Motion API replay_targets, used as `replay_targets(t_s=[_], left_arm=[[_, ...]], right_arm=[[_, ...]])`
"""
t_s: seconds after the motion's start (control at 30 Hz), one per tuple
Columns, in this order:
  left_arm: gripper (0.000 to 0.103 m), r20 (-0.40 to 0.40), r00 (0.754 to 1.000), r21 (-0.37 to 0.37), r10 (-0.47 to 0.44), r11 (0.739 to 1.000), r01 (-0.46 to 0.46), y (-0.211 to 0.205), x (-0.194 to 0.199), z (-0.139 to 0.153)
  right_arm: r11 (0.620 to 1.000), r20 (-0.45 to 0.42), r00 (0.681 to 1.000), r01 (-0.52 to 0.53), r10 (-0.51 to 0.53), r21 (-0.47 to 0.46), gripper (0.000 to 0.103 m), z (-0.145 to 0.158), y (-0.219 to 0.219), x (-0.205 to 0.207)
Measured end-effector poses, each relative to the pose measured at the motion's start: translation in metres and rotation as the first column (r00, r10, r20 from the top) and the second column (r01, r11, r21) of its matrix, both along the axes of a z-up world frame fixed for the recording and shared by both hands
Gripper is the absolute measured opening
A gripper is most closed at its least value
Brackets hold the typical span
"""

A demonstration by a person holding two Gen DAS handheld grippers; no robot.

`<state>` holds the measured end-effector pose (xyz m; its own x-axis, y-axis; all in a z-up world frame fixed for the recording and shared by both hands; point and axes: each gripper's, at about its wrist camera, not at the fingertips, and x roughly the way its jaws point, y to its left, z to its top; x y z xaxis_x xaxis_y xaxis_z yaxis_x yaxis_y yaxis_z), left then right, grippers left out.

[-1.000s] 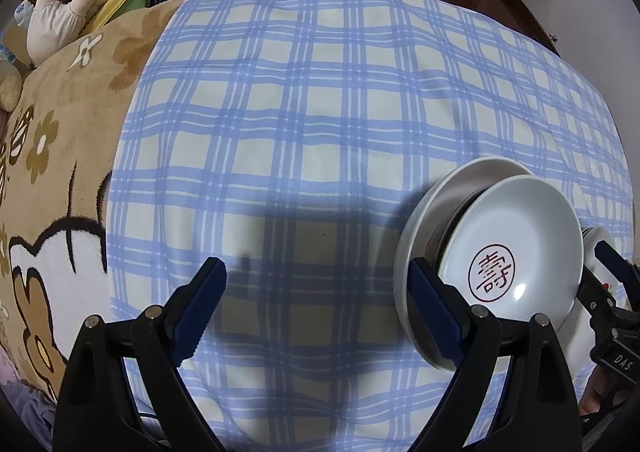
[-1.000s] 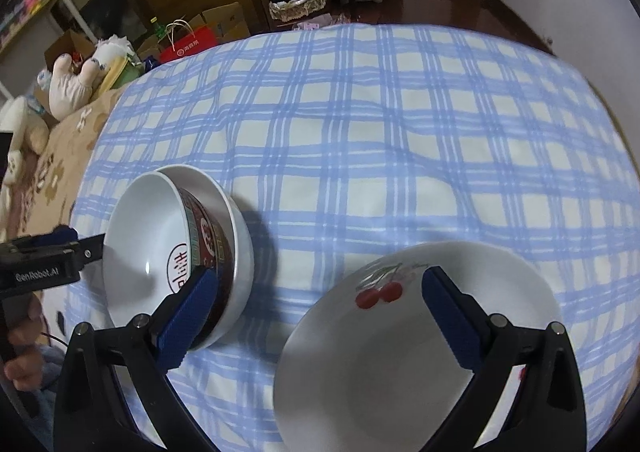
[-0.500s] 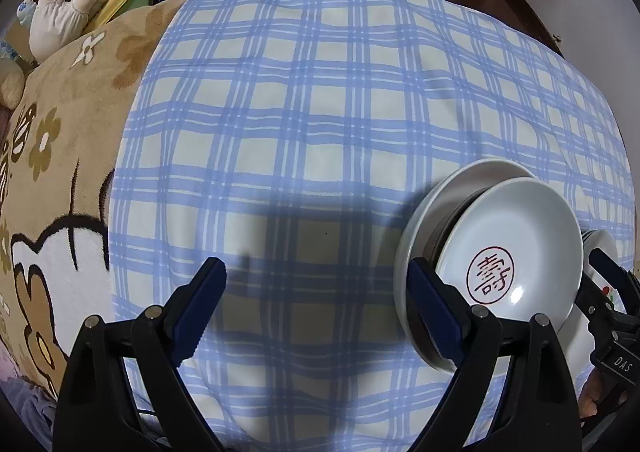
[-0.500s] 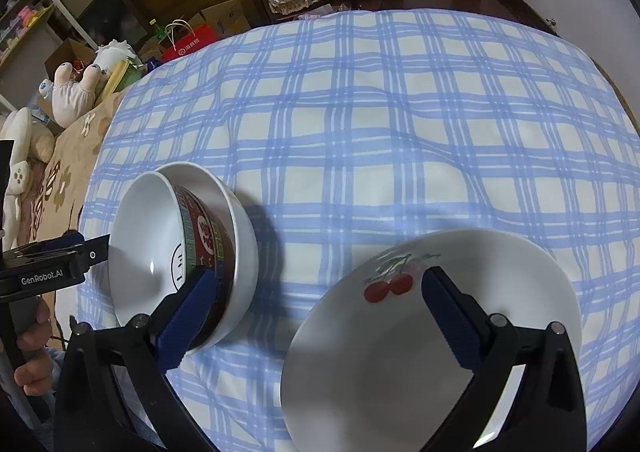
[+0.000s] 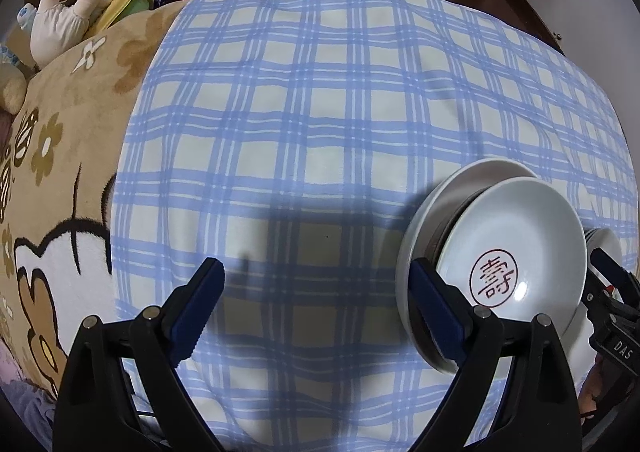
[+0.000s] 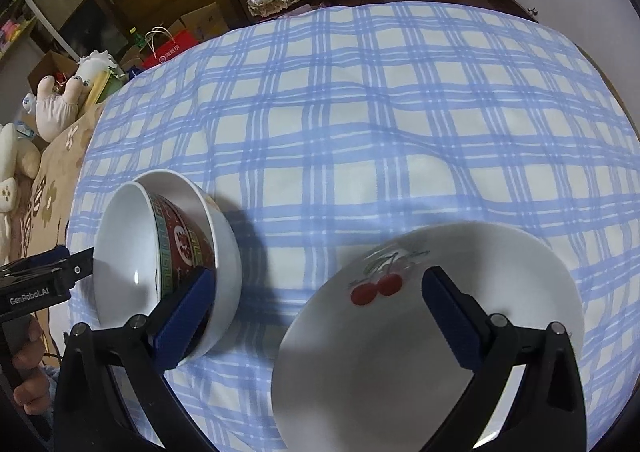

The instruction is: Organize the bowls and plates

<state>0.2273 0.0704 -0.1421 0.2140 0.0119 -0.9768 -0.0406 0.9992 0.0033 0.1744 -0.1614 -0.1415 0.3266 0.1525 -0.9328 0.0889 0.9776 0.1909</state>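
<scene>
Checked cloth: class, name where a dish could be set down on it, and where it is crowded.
Free: the wide far stretch of the checked cloth, beyond the nested bowls and the cherry plate, and the near-left part beside the brown blanket, under the open left gripper. Crowded: the near edge, where bowls, plate and the right gripper sit together.

A: Left tongs [image 5: 316, 308]?
B: Spread wide, gripping nothing, hovering just left of the stacked bowls [image 5: 496, 252].
A: Right tongs [image 6: 320, 312]?
B: Likewise agape (blue pads parted), to the bowls' right; a hand [image 6: 28, 380] grips the left handle.
</scene>
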Motion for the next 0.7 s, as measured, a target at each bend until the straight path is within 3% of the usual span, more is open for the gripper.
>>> replay_targets(t_s=[0.43,0.57,0.7], left_arm=[[0.092,-0.007,1.000,0.014,0.004,1.000,-0.003,0.002,0.001,-0.002],[0.092,-0.009,1.000,0.016,0.003,1.000,-0.003,0.002,0.000,-0.002],[0.092,-0.011,1.000,0.013,0.007,1.000,-0.007,0.002,0.001,-0.002]], right_arm=[[1.000,-0.015,1.000,-0.018,0.018,-0.011,0.103,0.005,0.008,0.004],[0.995,0.025,0.999,-0.040,0.042,-0.089,0.103,0.009,0.017,0.005],[0.995,0.008,0.999,-0.049,0.050,-0.085,0.103,0.009,0.016,0.007]])
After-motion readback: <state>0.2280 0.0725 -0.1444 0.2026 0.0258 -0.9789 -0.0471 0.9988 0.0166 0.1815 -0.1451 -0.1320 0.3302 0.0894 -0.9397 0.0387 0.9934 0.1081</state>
